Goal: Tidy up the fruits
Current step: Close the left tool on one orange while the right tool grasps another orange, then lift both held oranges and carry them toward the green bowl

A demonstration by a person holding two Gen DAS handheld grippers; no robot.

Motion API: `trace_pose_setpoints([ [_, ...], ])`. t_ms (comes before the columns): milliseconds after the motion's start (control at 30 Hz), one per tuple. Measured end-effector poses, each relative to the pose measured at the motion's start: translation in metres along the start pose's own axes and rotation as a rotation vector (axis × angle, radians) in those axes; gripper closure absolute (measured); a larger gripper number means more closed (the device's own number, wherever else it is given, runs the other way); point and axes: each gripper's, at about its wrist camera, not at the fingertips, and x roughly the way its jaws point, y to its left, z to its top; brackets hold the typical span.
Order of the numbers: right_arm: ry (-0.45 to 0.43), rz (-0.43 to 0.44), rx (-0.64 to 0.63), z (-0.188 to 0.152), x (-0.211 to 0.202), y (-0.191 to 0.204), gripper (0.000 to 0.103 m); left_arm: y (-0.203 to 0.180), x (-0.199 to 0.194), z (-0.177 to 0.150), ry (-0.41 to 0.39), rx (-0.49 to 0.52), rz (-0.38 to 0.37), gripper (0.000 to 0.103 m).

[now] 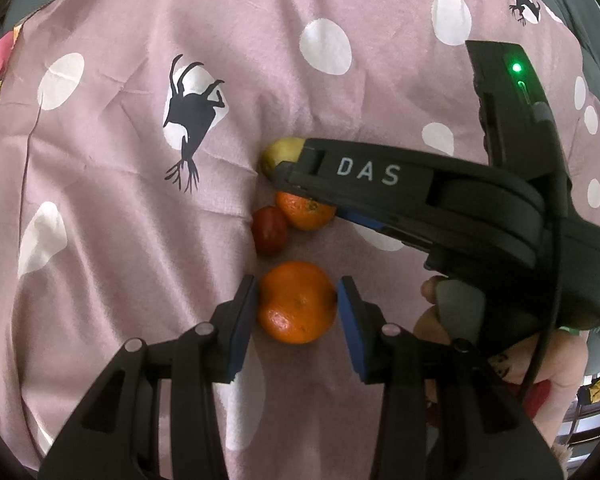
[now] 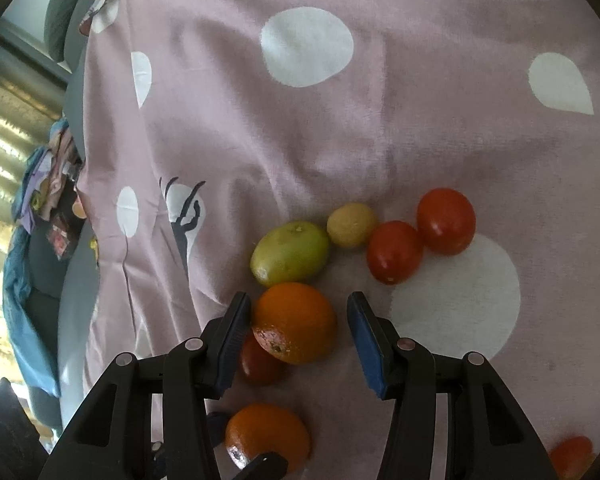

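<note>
Fruits lie on a pink spotted cloth (image 1: 120, 240). In the left wrist view my left gripper (image 1: 298, 300) is open around an orange (image 1: 298, 302), pads close beside it. Beyond lie a small red fruit (image 1: 270, 230), a second orange (image 1: 306, 212) and a yellow-green fruit (image 1: 282, 152), partly under my right gripper (image 1: 296, 184). In the right wrist view my right gripper (image 2: 300, 328) is open around the second orange (image 2: 296, 322). A green fruit (image 2: 290, 254), a small yellow fruit (image 2: 350, 225), two red tomatoes (image 2: 394, 252) (image 2: 446, 221) lie ahead.
The first orange (image 2: 266, 436) and a small red fruit (image 2: 258, 360) sit below my right gripper. Another red fruit (image 2: 572, 452) lies at the lower right edge. The cloth's edge (image 2: 84, 128) drops off at left, with blue fabric (image 2: 20, 280) beyond.
</note>
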Motion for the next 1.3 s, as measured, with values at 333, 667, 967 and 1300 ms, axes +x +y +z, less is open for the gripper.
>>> trace_pose_setpoints([
  [333, -0.071, -0.015, 0.004, -0.004, -0.012, -0.001, 0.061, 0.002, 0.002, 0.001, -0.004, 0.017, 0.010, 0.063],
  [667, -0.203, -0.061, 0.048, -0.016, -0.065, -0.010, 0.061, -0.007, -0.008, 0.004, -0.047, 0.064, 0.005, 0.077],
  [967, -0.260, -0.197, 0.057, -0.050, -0.094, -0.015, 0.061, -0.002, -0.021, 0.007, -0.005, 0.032, 0.021, 0.041],
  [1300, -0.274, -0.288, 0.086, -0.085, -0.105, -0.027, 0.061, 0.004, -0.012, 0.007, 0.068, -0.014, 0.016, 0.040],
])
